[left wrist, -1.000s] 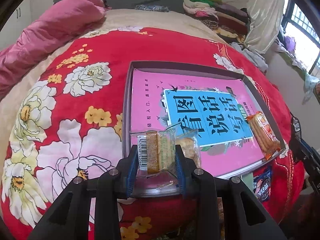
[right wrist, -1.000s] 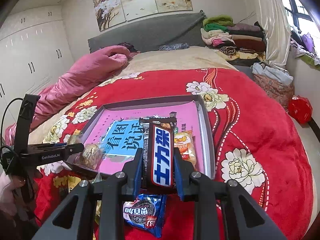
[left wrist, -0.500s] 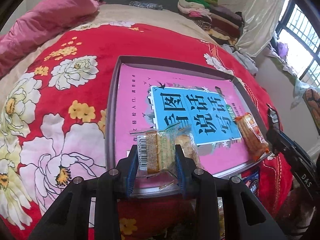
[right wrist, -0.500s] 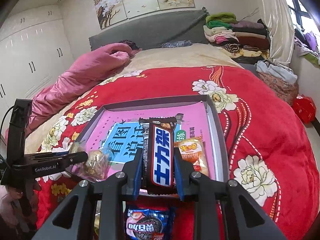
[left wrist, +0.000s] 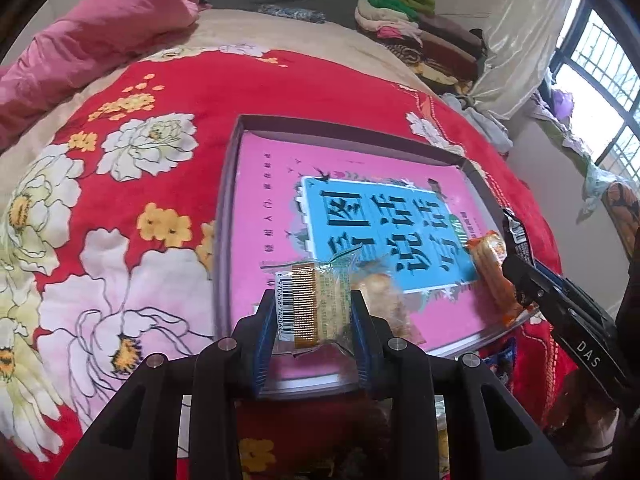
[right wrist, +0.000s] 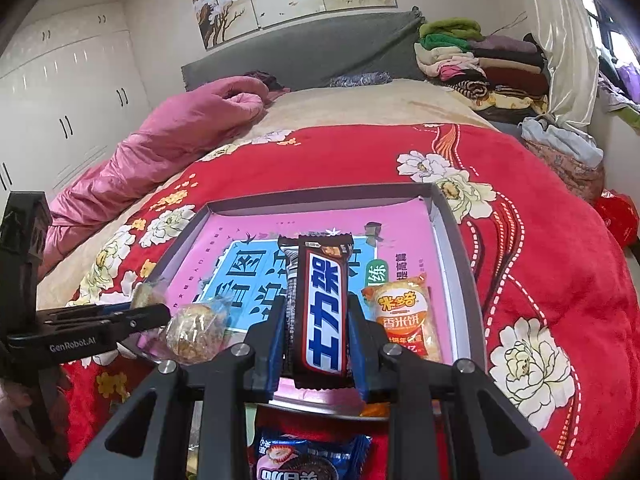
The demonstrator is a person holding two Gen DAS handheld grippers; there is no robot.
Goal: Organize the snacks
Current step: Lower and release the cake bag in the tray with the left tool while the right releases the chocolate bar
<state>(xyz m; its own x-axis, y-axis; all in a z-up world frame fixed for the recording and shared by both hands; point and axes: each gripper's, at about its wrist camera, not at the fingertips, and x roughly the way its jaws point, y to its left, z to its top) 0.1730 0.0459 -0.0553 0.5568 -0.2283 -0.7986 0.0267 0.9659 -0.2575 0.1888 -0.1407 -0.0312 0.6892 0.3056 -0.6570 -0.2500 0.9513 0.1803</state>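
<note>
Red floral blanket point(right wrist: 540, 208): covers the bed, fills mid-frame.
Grey tray point(right wrist: 450, 240): centre frame, lined with a pink and blue book point(right wrist: 248, 268).
Chocolate bar point(right wrist: 324, 312): brown wrapper, blue-white lettering, clamped upright in the right gripper point(right wrist: 318, 340) over the tray's near edge.
Rice cracker packet point(right wrist: 404, 322): orange, lying in the tray, lower right.
Clear-wrapped cake point(left wrist: 316, 304): barcode label, pinched in the left gripper point(left wrist: 312, 332) above the tray's lower left corner.

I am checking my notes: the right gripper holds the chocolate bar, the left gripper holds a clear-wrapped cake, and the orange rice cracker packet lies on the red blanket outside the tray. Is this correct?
Not quite. The orange rice cracker packet lies inside the tray, on the pink book, as the right wrist view shows. The rest stands.
</note>
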